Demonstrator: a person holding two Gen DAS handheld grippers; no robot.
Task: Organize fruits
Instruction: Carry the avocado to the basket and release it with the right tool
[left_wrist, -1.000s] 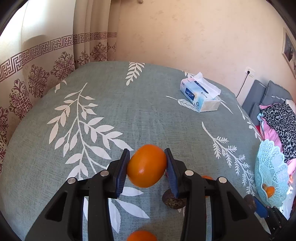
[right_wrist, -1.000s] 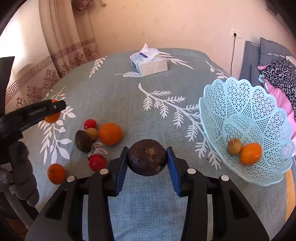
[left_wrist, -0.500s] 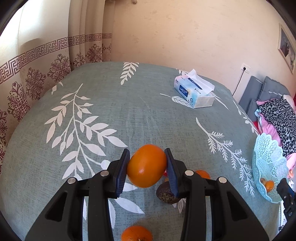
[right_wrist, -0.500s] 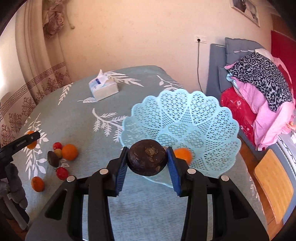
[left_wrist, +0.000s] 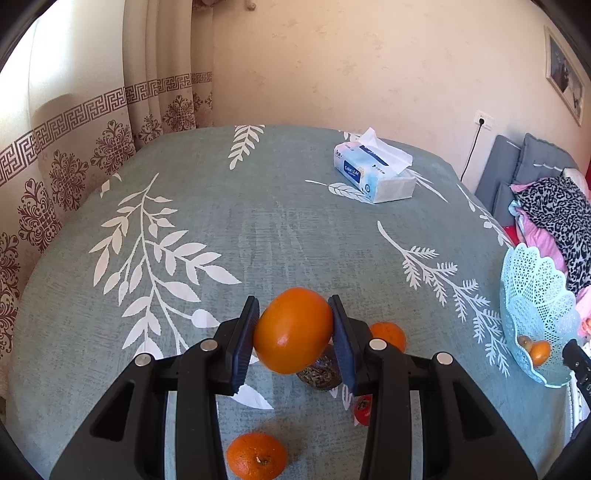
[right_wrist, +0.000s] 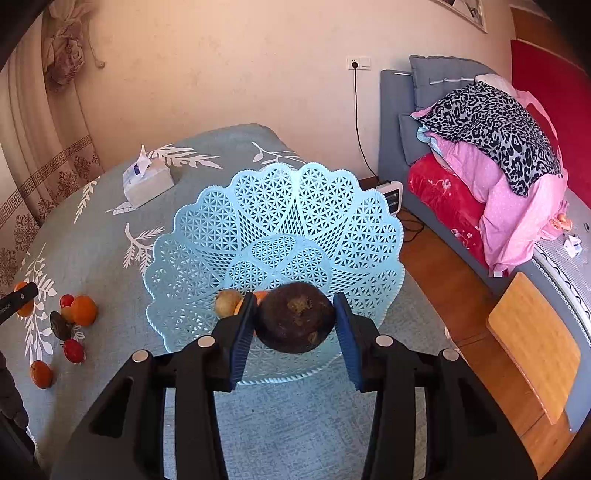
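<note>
My left gripper (left_wrist: 293, 334) is shut on an orange fruit (left_wrist: 293, 329) and holds it above the table. Under it lie a dark fruit (left_wrist: 319, 374), two oranges (left_wrist: 256, 456) (left_wrist: 388, 334) and a red fruit (left_wrist: 362, 410). My right gripper (right_wrist: 295, 325) is shut on a dark brown fruit (right_wrist: 295, 317) and holds it over the near rim of the light blue lattice basket (right_wrist: 273, 221). In the basket lie a yellowish fruit (right_wrist: 228, 302) and an orange, mostly hidden behind my fingers. The basket (left_wrist: 535, 310) also shows in the left wrist view at the right.
A tissue box (left_wrist: 373, 173) stands at the far side of the grey-green leaf-print tablecloth (left_wrist: 258, 229). Loose fruits (right_wrist: 70, 321) lie left of the basket. A sofa with pink and leopard-print bedding (right_wrist: 491, 147) and a wooden board (right_wrist: 535, 339) are to the right, beyond the table edge.
My right gripper has carried the dark fruit rightward from mid-table to over the basket. My left gripper has risen a little with the orange fruit.
</note>
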